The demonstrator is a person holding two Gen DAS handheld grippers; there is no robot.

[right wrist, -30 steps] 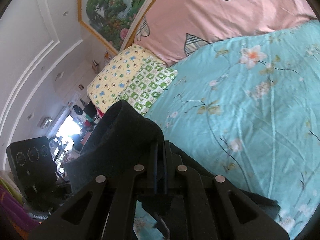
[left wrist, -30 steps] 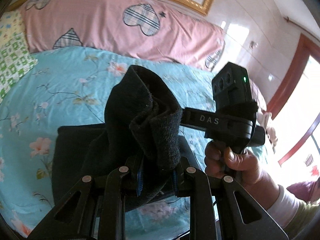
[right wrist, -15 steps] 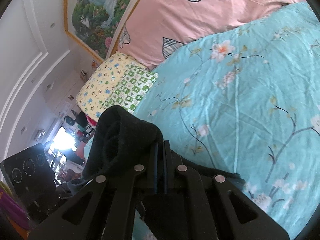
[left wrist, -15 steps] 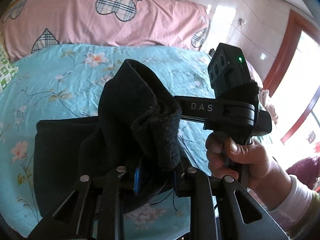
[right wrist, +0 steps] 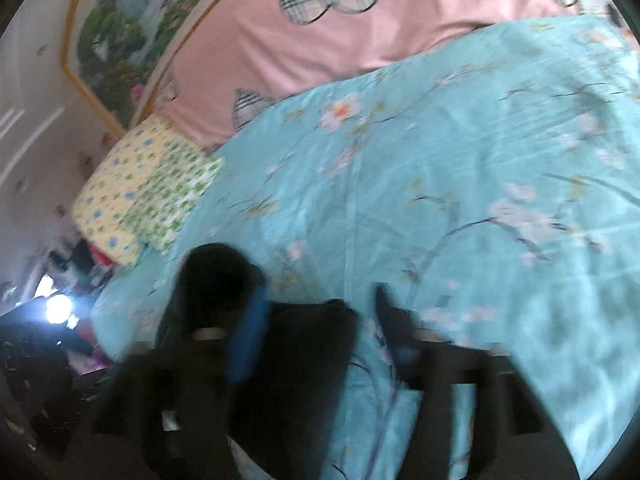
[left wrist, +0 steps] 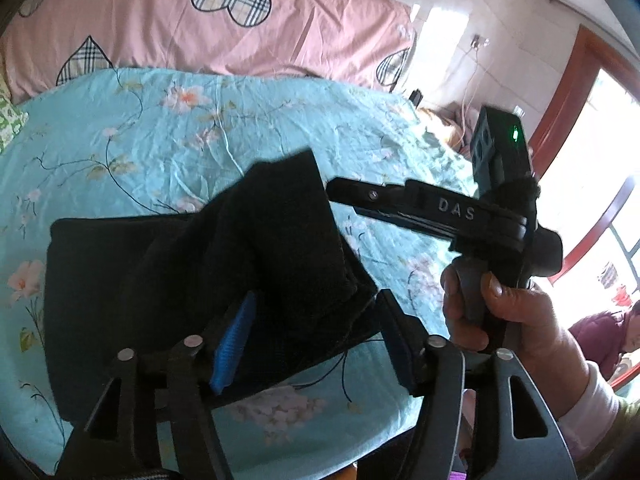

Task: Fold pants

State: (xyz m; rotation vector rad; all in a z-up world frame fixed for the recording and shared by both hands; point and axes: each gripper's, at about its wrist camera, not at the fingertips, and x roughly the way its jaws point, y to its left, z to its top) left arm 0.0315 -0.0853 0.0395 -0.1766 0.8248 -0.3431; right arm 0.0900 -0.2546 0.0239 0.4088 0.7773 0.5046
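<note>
Black pants point(left wrist: 168, 280) lie folded on the turquoise floral bedsheet point(left wrist: 160, 132). A bunched end of them point(left wrist: 288, 240) rests between the spread jaws of my left gripper point(left wrist: 316, 336), which is open with its blue pads point(left wrist: 234, 344) showing. My right gripper point(left wrist: 340, 190) is seen from the side at the right edge of the pants, held in a hand. In the blurred right wrist view my right gripper point(right wrist: 320, 320) is open, with the black pants point(right wrist: 304, 344) low between and left of its fingers.
A pink quilt with plaid hearts point(left wrist: 200, 24) lies along the head of the bed. A yellow and green pillow point(right wrist: 148, 196) lies at the bed's left. A window with a red frame point(left wrist: 580, 120) is at the right. A framed landscape painting point(right wrist: 120, 28) hangs above.
Both grippers have opened and let go of the bunched pants. The pants end has dropped lower onto the folded part. The right wrist view is now motion-blurred.
</note>
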